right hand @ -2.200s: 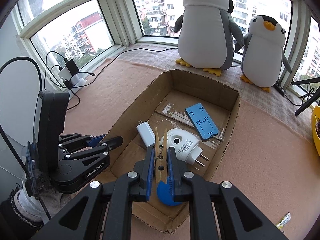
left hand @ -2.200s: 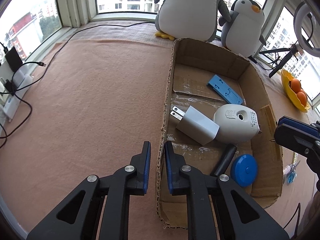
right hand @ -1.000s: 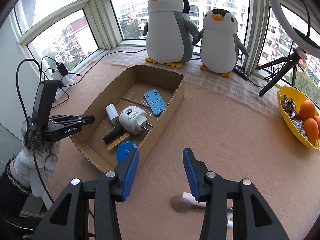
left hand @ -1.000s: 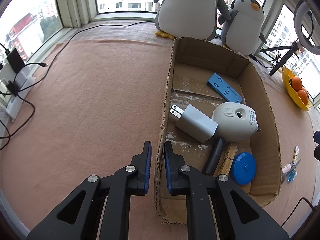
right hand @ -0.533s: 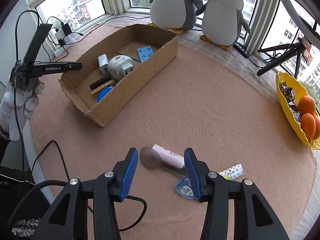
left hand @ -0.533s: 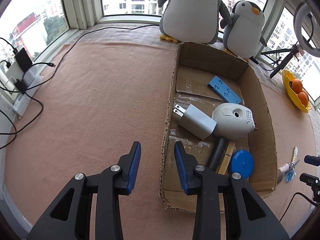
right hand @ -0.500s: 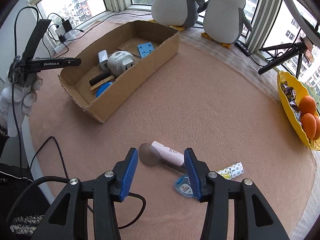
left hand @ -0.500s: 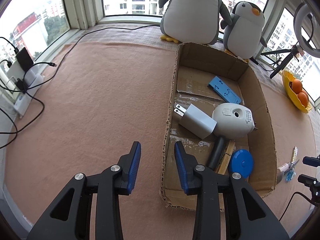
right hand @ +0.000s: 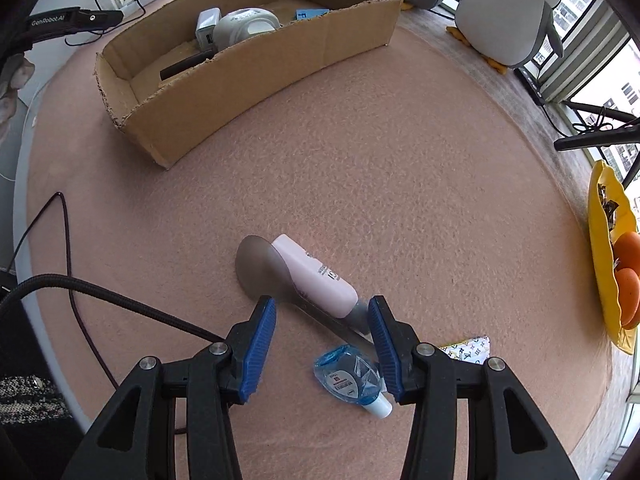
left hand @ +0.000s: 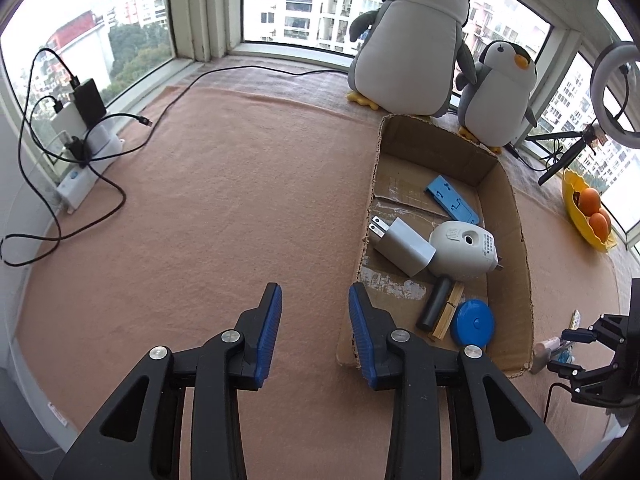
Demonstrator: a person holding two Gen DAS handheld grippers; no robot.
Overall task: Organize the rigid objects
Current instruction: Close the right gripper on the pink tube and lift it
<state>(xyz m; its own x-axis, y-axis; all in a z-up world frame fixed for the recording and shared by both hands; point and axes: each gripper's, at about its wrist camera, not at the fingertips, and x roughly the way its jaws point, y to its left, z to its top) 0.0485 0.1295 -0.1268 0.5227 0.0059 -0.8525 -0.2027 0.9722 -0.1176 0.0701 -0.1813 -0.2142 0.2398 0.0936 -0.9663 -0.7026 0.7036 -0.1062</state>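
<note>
A cardboard box [left hand: 518,232] [right hand: 248,76] holds a white charger [left hand: 402,246], a white plug adapter [left hand: 464,250], a blue stand [left hand: 452,200], a black cylinder [left hand: 434,308], a wooden clothespin [left hand: 448,318] and a blue disc [left hand: 474,324]. My left gripper [left hand: 314,302] is open and empty, just left of the box's near corner. My right gripper [right hand: 322,312] is open, low over a metal spoon [right hand: 264,266] with a pink tube [right hand: 316,278] lying across it. A small blue bottle [right hand: 352,378] lies between the fingers, nearer.
Two plush penguins [left hand: 416,36] stand behind the box. A yellow bowl with oranges [right hand: 612,256] sits at the right edge. A patterned packet [right hand: 468,350] lies right of the spoon. A power strip with cables [left hand: 80,148] lies at the far left. A black cable [right hand: 100,292] runs near my right gripper.
My right gripper has dropped closer to the spoon and pink tube, staying open. My left gripper has opened wider and drawn back a little to the left of the box.
</note>
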